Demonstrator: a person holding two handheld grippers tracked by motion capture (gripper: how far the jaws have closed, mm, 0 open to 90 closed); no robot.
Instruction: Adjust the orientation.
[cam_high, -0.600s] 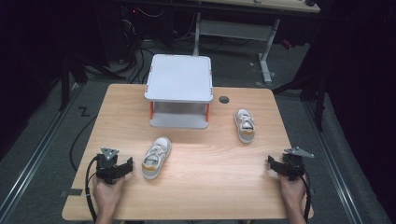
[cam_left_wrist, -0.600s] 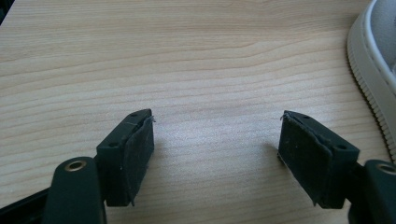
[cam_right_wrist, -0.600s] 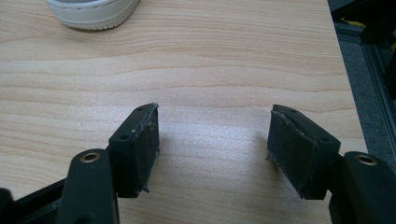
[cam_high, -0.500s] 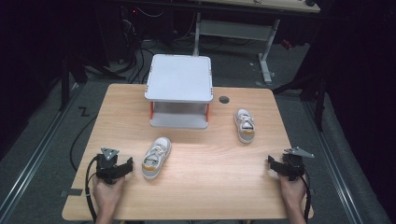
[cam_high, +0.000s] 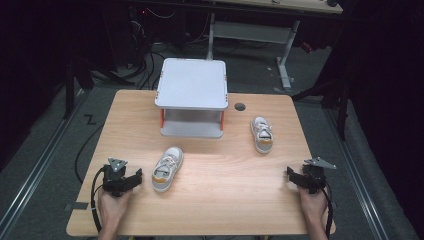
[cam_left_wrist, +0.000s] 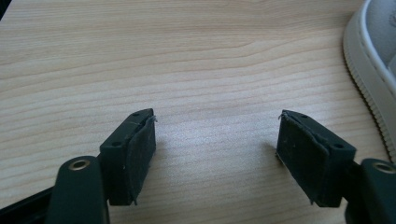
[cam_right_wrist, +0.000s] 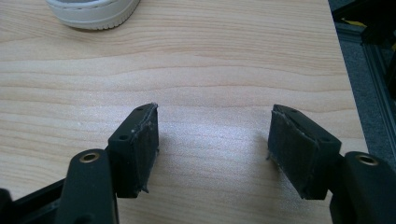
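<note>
High view has a light wooden table with a white two-tier stand on orange legs at its far middle, and everything else sits relative to that stand. A small white sneaker with an orange heel patch lies on the tabletop in front of the stand's left corner, its toe pointing toward the stand at a slight tilt. A second matching sneaker lies just right of the stand, apart from it, near a dark round hole in the tabletop. The left hand comes in from the near edge, well in front and to the left of the stand, holding the left gripper low over the wood with its jaws pointing toward the first sneaker. The right hand holds the right gripper at the near right corner, far from the stand. In the left gripper view, the left gripper has its jaws spread wide with bare wood between them, and the sneaker's ribbed sole edge lies just beyond its right jaw. In the right gripper view, the right gripper is likewise spread with nothing between its pads, a sneaker's sole farther ahead.
</note>
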